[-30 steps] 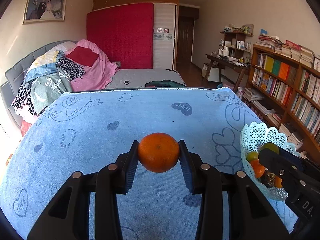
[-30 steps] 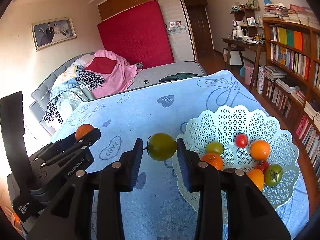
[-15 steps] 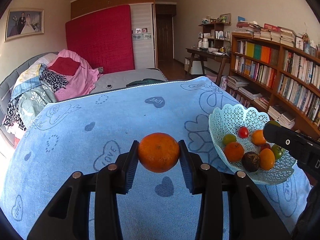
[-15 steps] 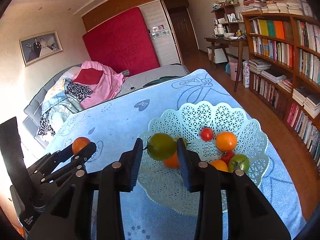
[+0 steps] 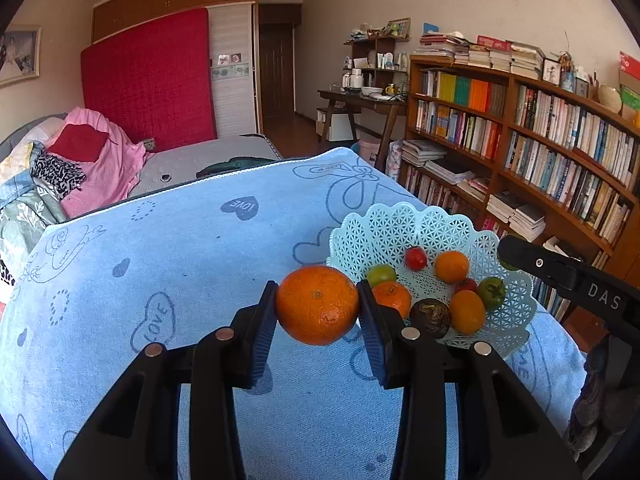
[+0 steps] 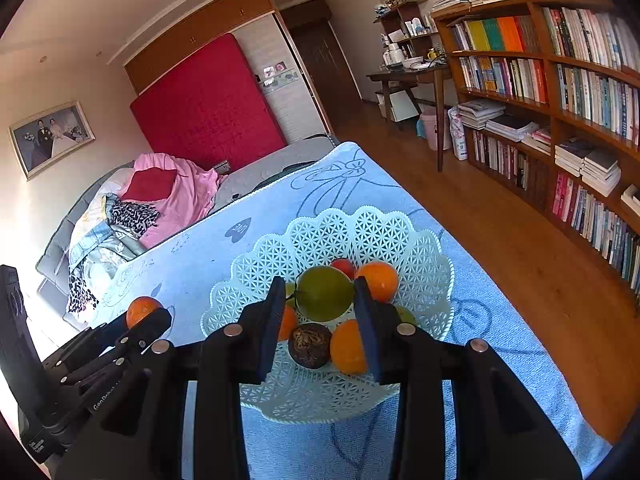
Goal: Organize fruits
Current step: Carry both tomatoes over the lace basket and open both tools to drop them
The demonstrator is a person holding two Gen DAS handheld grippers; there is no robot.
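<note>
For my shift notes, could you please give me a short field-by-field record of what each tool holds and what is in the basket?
left tool: shut on orange, beside the basket
right tool: shut on green fruit, above the basket
basket: white lattice, on blue cloth
basket contents: orange, green and red fruits, one dark brown fruit

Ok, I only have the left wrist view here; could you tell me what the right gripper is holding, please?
Observer: The right gripper has its jaws shut on a green tomato.
Operator: Thank you. Is it over the basket?
Observer: Yes, in the right wrist view it hangs over the lattice basket, above the fruit lying inside.
Operator: And is my orange over the basket too?
Observer: No. From the right wrist, the left gripper holds the orange off to the basket's left, over the blue cloth.
</note>
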